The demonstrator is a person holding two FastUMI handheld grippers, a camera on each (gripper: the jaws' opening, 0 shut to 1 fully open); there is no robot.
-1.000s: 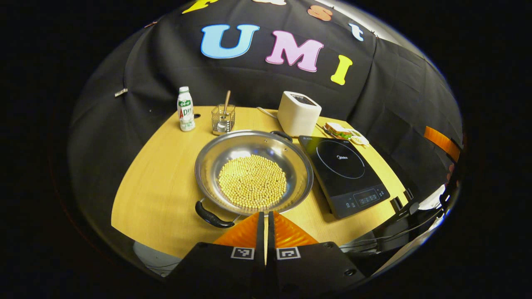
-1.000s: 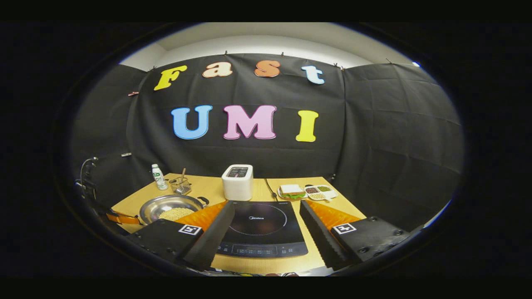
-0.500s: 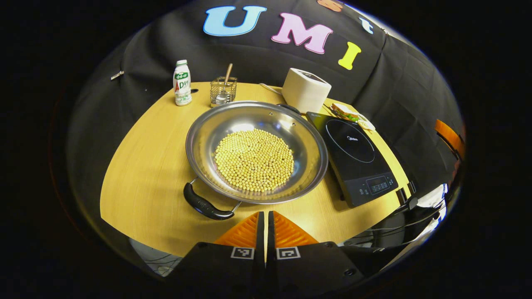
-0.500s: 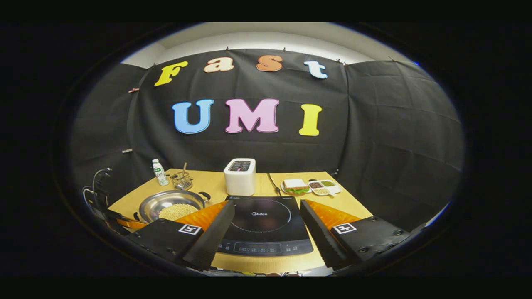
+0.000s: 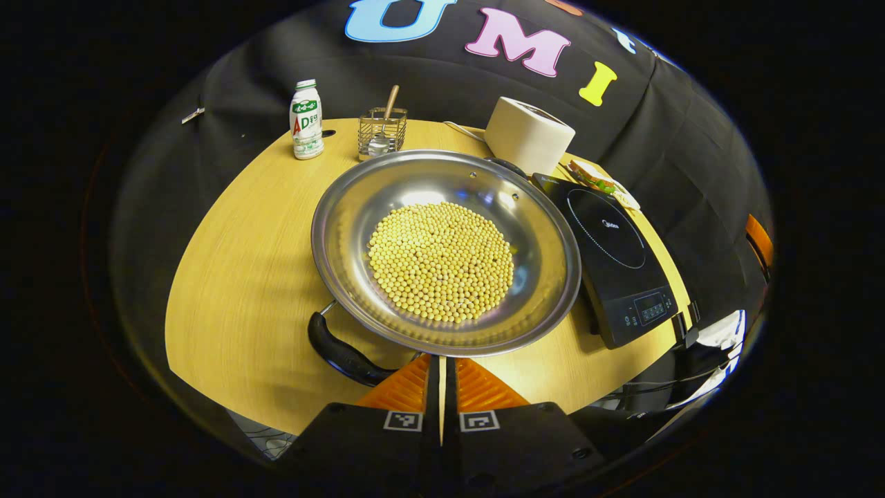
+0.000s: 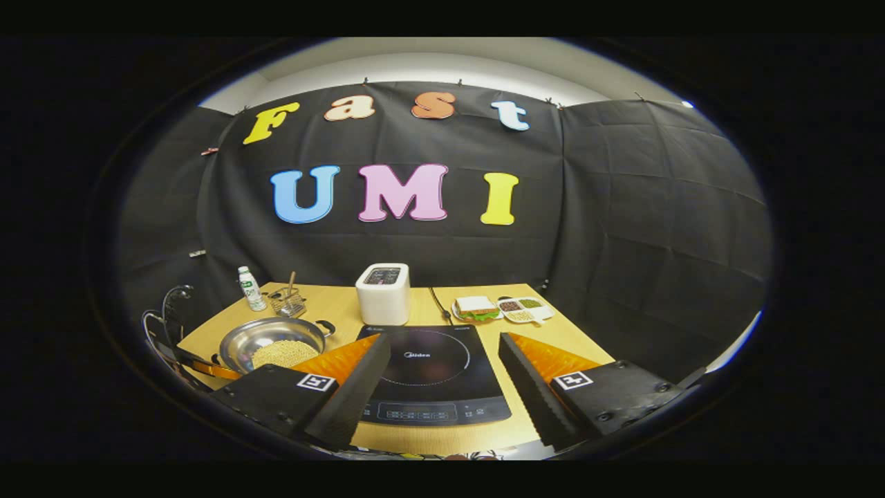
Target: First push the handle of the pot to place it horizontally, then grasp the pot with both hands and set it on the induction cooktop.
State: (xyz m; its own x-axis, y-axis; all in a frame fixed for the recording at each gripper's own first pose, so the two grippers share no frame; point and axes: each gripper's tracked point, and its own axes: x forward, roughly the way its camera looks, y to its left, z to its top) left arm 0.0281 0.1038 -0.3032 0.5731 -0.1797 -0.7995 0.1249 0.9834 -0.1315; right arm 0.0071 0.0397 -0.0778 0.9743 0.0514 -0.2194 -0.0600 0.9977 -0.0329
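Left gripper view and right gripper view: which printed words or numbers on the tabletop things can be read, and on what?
None reads surely.
bottle: label print too small.
induction cooktop: logo and panel marks too blurred.
white appliance: top panel too small.
left claw: square coded tags, no words.

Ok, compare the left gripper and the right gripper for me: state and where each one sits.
The left gripper has its fingers pressed together; the right gripper has its fingers spread wide apart. The left gripper sits at the near rim of the pot, beside its black handle; the right gripper hangs in front of the cooktop, which shows between its fingers. Both have orange fingers and hold nothing.
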